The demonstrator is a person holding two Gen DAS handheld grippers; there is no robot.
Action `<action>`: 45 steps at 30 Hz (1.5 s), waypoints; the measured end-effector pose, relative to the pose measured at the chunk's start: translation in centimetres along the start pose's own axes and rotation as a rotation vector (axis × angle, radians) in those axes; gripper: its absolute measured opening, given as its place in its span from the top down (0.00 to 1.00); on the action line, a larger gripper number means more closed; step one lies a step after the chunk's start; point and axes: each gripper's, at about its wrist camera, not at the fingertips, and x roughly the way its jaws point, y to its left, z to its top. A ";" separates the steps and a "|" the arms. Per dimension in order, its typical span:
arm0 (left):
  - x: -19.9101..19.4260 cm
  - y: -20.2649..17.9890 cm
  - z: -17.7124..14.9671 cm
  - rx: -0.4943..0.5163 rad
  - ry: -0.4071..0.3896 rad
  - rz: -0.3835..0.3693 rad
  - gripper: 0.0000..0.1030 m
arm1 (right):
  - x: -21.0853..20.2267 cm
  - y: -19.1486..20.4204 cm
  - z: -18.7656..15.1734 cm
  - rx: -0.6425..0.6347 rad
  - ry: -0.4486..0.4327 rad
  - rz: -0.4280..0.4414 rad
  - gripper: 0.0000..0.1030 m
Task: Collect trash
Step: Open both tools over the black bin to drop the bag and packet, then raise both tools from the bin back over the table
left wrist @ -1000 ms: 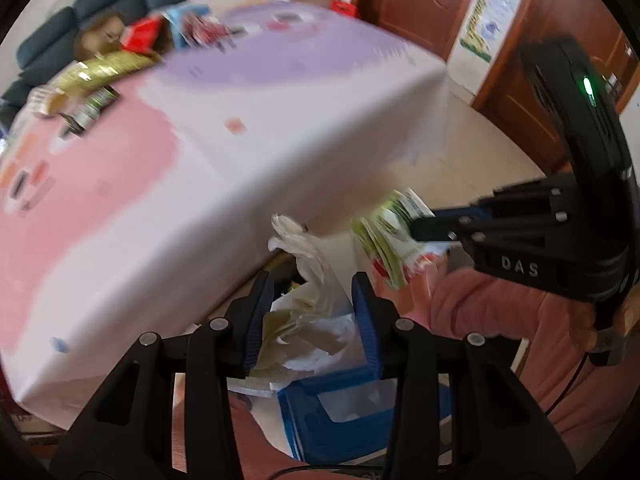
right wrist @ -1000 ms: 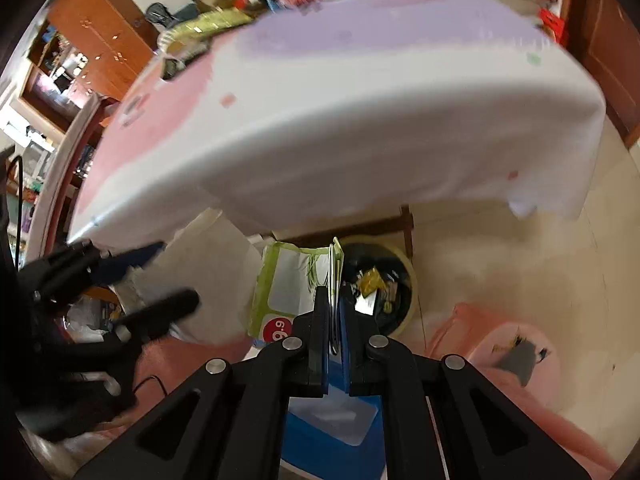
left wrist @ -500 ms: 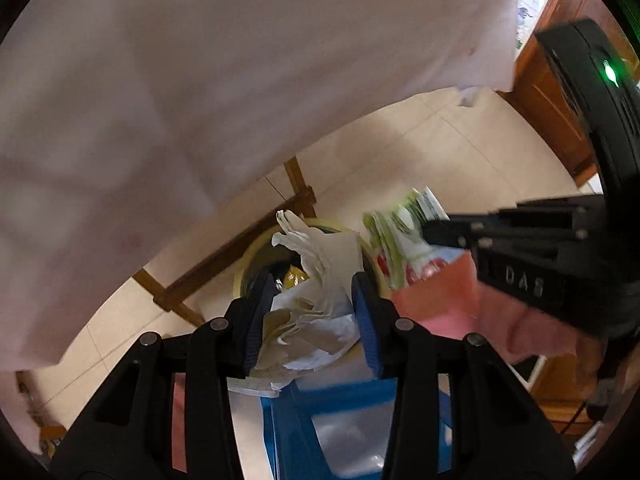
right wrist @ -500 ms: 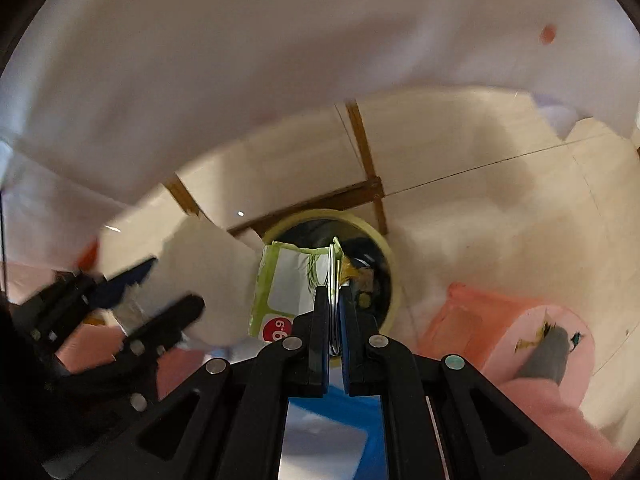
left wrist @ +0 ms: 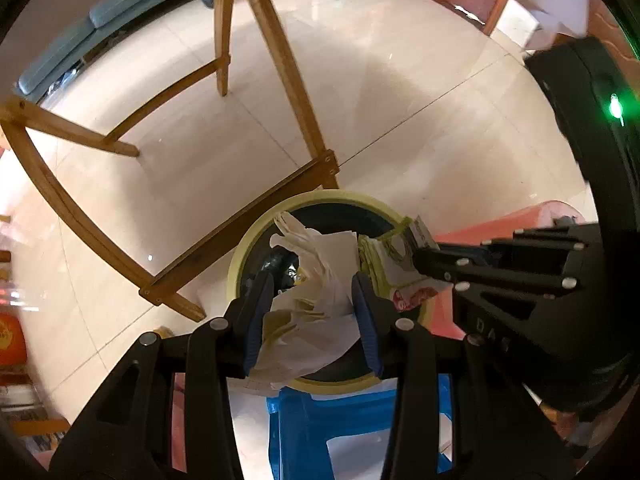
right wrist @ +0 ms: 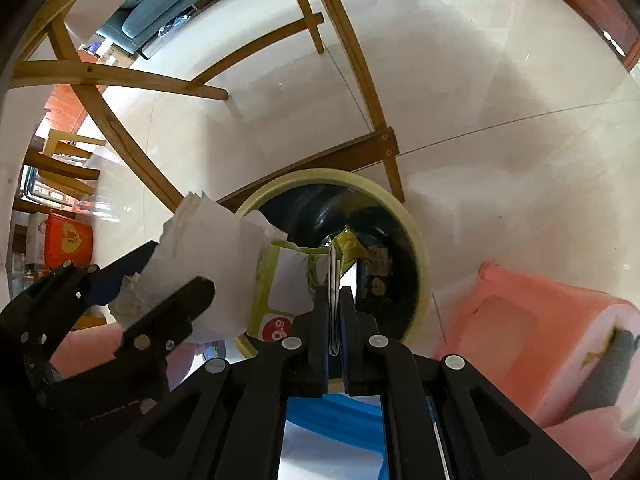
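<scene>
Crumpled white tissue (left wrist: 316, 300) and green wrapper (right wrist: 296, 284) both hang right above the bin (left wrist: 256, 240)

Left tool (left wrist: 312, 304) is clamped on the tissue, right tool (right wrist: 334, 312) pinches the wrapper edge-on; the bin mouth sits straight below both, so letting go should do it.

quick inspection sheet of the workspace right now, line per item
surface: pale tiled floor, glossy
job's things: crumpled white tissue and green-white wrapper, both held over the yellow-rimmed bin; the bin already holds trash
clutter: blue stool below the bin; pink slipper beside the bin
grippers: left gripper shut on tissue; right gripper shut on wrapper
cables: nothing seen
surroundings: wooden table legs, teal sofa
</scene>
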 end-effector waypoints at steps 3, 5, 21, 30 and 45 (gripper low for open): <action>1.2 0.1 1.3 -0.030 0.021 0.017 0.64 | 1.1 -0.1 0.3 0.022 0.009 0.018 0.95; 1.7 0.3 1.6 -0.045 0.028 0.028 0.63 | 1.5 0.1 0.8 0.023 0.010 0.032 0.95; 2.5 2.5 1.8 -0.160 0.061 0.066 0.36 | 2.4 -1.5 1.3 0.075 -0.014 0.006 0.62; 2.7 2.0 1.3 -0.193 0.099 0.050 0.36 | 1.6 -1.5 1.1 0.043 -0.018 -0.053 0.61; -1.9 -0.5 -1.0 -0.186 0.120 -0.009 0.36 | -3.3 0.0 0.2 -0.068 0.014 -0.173 0.61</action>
